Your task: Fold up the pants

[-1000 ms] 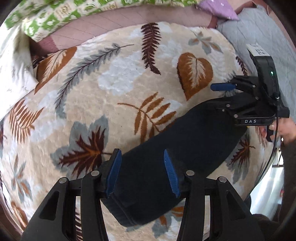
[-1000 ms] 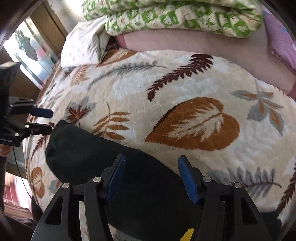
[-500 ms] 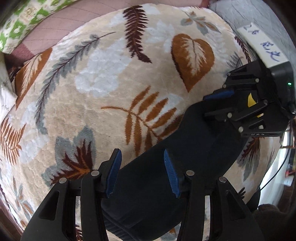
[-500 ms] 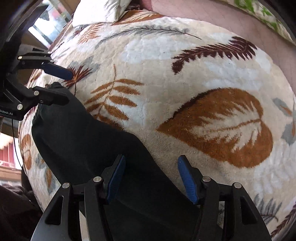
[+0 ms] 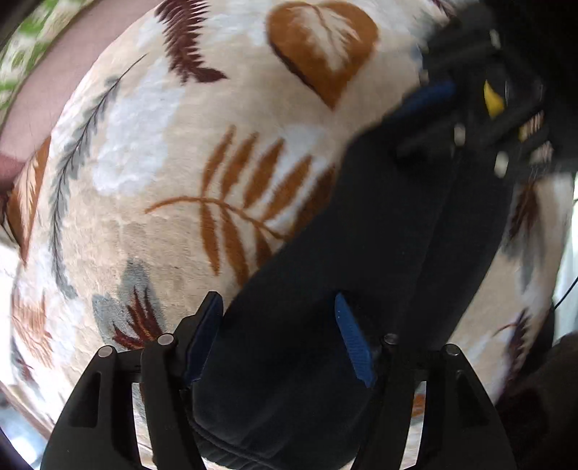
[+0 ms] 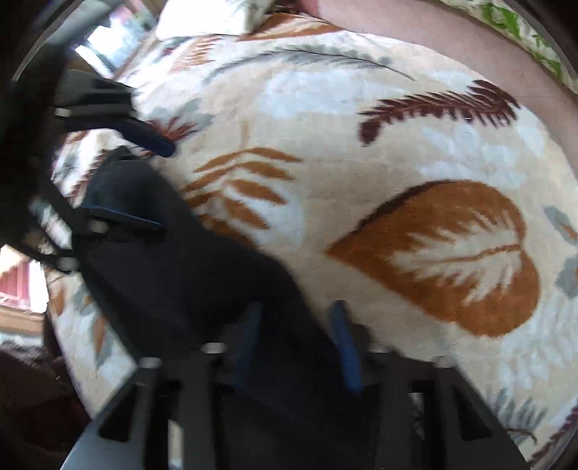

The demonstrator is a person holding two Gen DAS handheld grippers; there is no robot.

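Left gripper spread over pants, right gripper too; risk: pinching blanket w/ cloth.

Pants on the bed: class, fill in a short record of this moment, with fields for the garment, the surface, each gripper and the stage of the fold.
garment: dark pants, laid in a long strip
surface: leaf-print blanket
left gripper: open, fingers either side of one end of the pants
right gripper: open, blurred, over the other end
other view of right gripper: blurred, at the far end of the strip
stage: ends not yet gripped
background: green-patterned bedding
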